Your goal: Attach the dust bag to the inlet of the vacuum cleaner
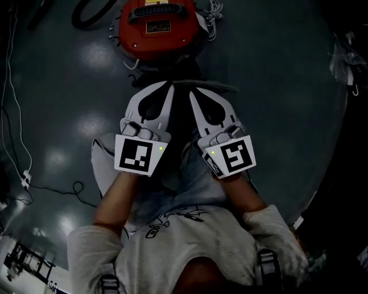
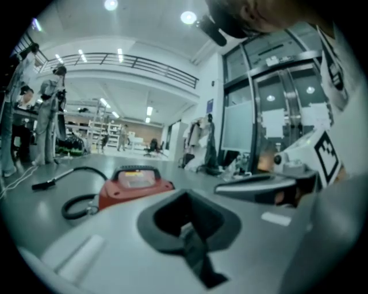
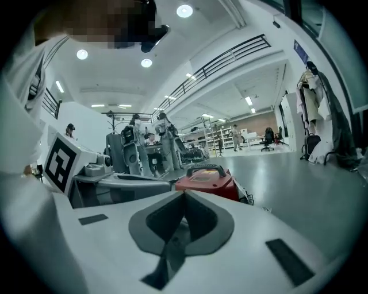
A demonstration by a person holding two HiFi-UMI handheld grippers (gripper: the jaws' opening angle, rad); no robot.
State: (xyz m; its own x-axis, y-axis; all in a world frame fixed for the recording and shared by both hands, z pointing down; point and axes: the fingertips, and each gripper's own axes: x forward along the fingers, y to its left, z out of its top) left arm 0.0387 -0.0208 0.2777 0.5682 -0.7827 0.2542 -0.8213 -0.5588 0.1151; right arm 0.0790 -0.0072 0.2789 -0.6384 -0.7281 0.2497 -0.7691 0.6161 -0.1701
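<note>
The red vacuum cleaner (image 1: 155, 26) sits on the grey floor at the top of the head view, with its black hose (image 1: 86, 17) curled at its left. My left gripper (image 1: 167, 86) and right gripper (image 1: 193, 92) are side by side just below it, raised off the floor and pointing at it. Both are shut with nothing between the jaws. The left gripper view shows its closed jaws (image 2: 184, 196) before the vacuum (image 2: 135, 184) and hose (image 2: 75, 207). The right gripper view shows its jaws (image 3: 185, 194) shut, with the vacuum (image 3: 206, 178) beyond. I cannot make out a dust bag.
A white cable (image 1: 14, 103) runs down the left floor to a socket strip (image 1: 26, 178). A black wand (image 2: 52, 184) lies left of the hose. Glass doors (image 2: 276, 115) stand at the right, people and racks (image 3: 132, 149) far back. Pale clutter (image 1: 345, 57) sits at the right edge.
</note>
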